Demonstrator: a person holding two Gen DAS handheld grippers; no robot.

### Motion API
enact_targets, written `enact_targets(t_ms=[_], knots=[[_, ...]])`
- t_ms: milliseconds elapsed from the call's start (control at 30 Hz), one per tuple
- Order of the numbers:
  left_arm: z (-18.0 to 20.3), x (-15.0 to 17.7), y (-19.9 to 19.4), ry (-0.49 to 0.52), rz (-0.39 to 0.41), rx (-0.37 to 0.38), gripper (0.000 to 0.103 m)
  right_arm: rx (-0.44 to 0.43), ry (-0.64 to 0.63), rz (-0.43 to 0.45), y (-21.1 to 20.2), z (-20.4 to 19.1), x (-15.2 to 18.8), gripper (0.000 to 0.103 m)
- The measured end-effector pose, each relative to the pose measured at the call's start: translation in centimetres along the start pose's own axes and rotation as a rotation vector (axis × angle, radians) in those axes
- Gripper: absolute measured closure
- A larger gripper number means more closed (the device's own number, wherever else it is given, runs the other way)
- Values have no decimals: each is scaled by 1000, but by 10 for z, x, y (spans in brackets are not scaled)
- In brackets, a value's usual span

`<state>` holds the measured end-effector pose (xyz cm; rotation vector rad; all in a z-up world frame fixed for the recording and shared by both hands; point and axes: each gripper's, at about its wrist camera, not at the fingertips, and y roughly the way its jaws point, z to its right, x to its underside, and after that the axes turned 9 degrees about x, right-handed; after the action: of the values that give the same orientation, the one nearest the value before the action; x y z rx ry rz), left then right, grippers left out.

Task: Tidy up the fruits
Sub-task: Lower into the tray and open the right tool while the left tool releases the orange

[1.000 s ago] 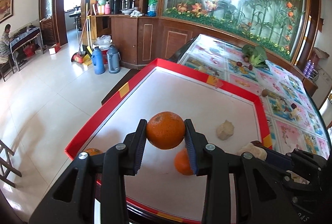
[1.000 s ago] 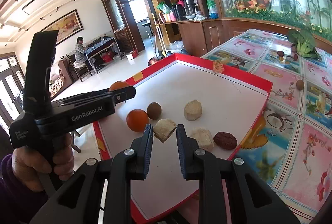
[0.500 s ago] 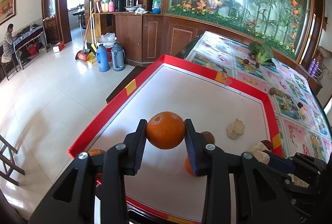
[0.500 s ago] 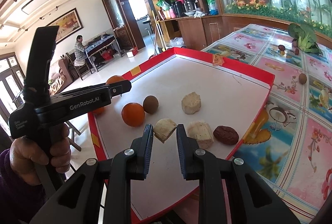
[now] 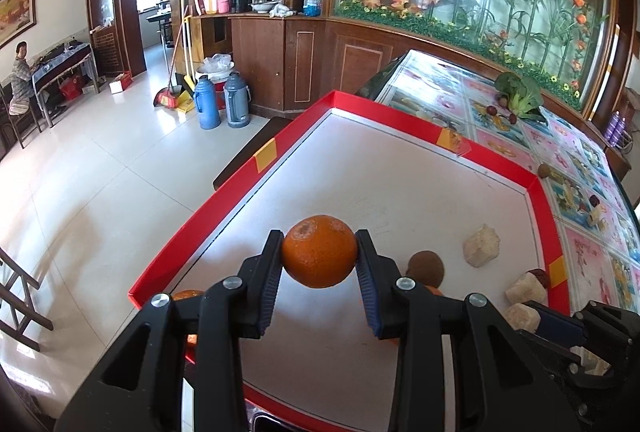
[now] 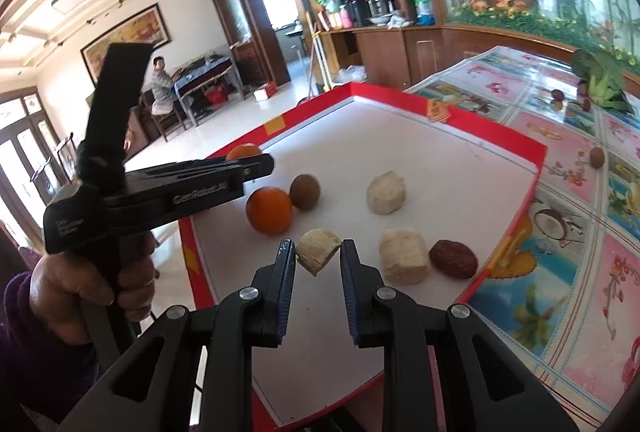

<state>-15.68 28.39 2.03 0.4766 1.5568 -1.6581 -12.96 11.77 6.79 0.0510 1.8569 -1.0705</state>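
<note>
While our left tongs [image 5: 319, 259] clamp an orange [image 5: 319, 256] above the tray [image 5: 408, 191], our right tongs [image 6: 318, 259] grip a pale chunk [image 6: 317, 250] nearer the other chunks [image 6: 403, 256].

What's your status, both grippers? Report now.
Left gripper shut on orange, above the red-rimmed tray. Right gripper shut on pale chunk. Nothing blocking.

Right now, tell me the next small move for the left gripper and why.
Probably lower the held orange onto the white tray beside the other orange and then open. The left gripper has its jaws clamped on it above the tray, and bare space lies just ahead. The right gripper already grips a pale chunk.
</note>
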Motion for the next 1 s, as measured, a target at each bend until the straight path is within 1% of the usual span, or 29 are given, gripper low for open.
enact_targets(t_ms=[367, 467, 600, 667, 733, 800, 900, 933, 1000], knots=[[0, 2, 11, -6, -33, -21, 65, 2, -83, -16, 2, -12, 3, 80], [2, 2, 11, 0, -38, -23, 65, -21, -71, -13, 1, -8, 2, 80], [2, 4, 11, 1, -44, -31, 65, -30, -17, -14, 0, 1, -1, 76], [2, 4, 10, -5, -45, -32, 58, -30, 6, -17, 1, 4, -1, 76], [3, 4, 7, -4, -35, -35, 48, -26, 23, -14, 0, 7, -1, 75], [6, 5, 2, 3, -25, -37, 42, -21, 32, -8, -1, 8, -1, 74], [9, 5, -6, 14, -11, -37, 38, -17, 49, 15, -6, 10, 0, 74], [11, 5, -9, 18, -5, -39, 34, -16, 55, 24, -8, 11, 1, 74], [14, 5, -14, 21, 10, -40, 31, -19, 70, 35, -11, 14, 1, 72]])
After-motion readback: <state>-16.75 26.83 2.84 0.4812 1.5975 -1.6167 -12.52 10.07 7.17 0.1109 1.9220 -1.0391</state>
